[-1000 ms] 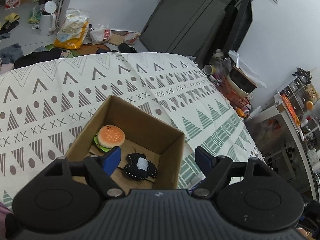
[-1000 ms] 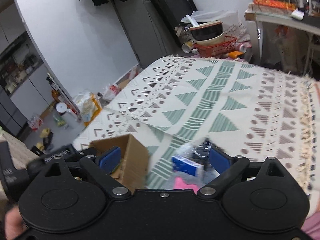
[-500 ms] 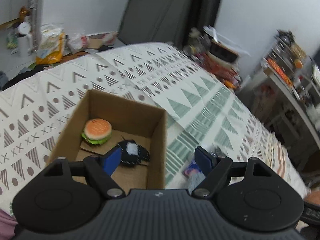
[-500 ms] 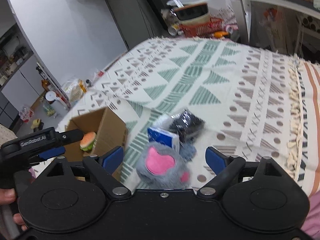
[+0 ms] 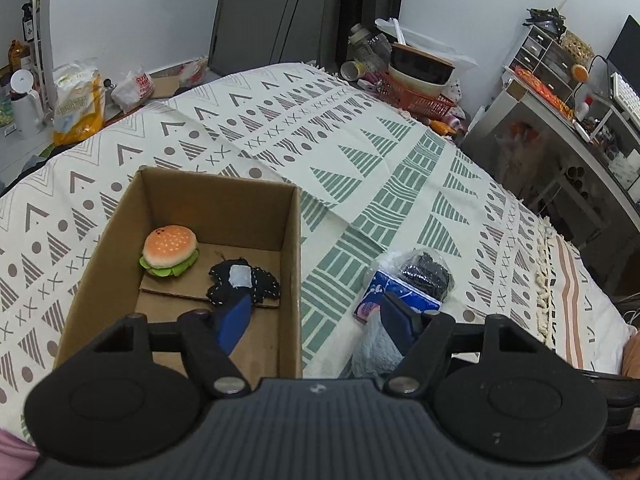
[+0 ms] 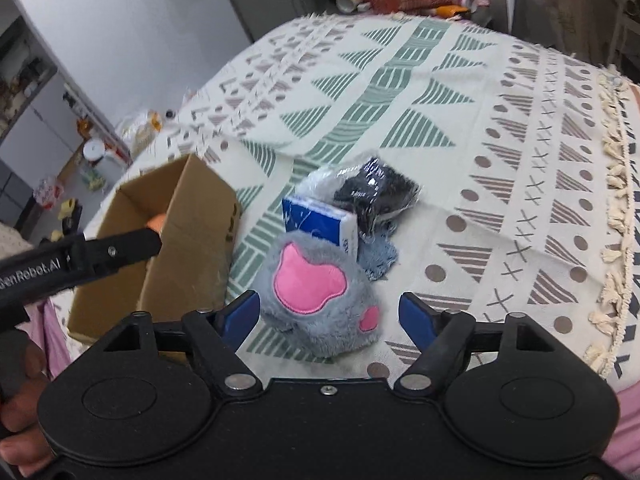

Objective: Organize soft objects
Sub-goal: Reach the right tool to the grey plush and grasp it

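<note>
On the bed's patterned blanket (image 5: 400, 152) sits an open cardboard box (image 5: 292, 280) holding a burger plush (image 5: 170, 250) (a black felt toy (image 5: 242, 284) beside it); the grey paw plush (image 6: 316, 300) lies between the wide-open, empty right gripper (image 6: 330, 316); left gripper (image 5: 316, 316) gapes empty.

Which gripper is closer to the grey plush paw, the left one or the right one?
Right. The right gripper has its open jaws on both sides of the grey plush paw; the left gripper hangs over the cardboard box edge beside it.

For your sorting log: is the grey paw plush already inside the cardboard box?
No, the grey paw plush lies on the bedspread beside the cardboard box.
</note>
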